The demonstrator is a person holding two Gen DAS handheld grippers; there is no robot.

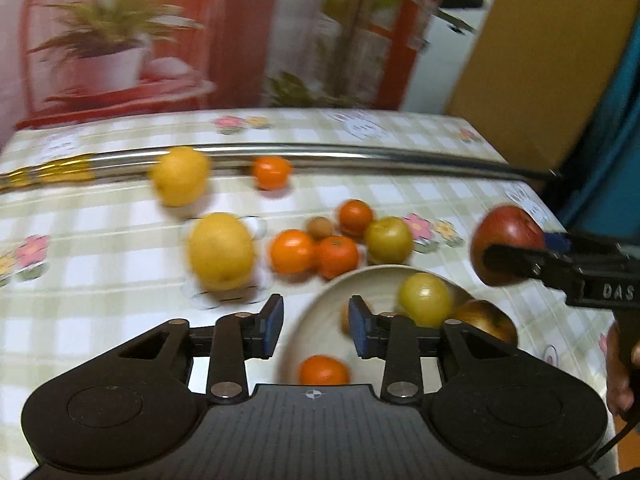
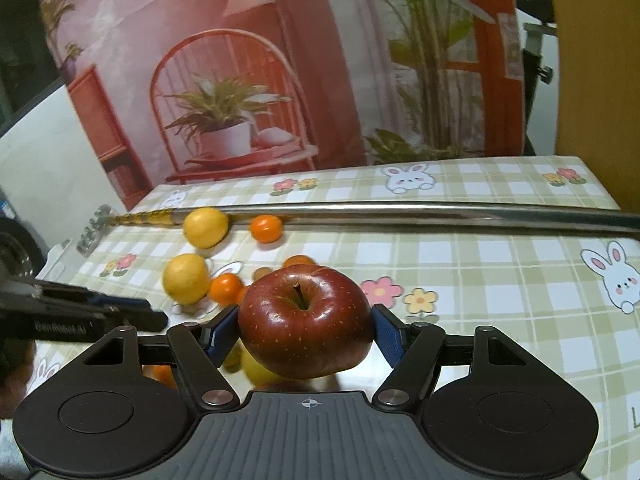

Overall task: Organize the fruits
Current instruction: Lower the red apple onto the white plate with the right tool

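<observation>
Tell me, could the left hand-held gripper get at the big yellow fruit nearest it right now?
Probably yes. The left hand-held gripper is open and empty, and the big yellow fruit sits on the tablecloth just ahead to its left, with nothing between them. The bowl lies off to the other side.

Fruit colours over a checked cloth
A dark red apple (image 2: 305, 322) is showing pale speckles; the tablecloth (image 2: 500, 264) is showing green-and-white checks, bunnies and flowers.

Red apple (image 2: 305, 320) hides most of the bowl's fruit behind it.
</observation>
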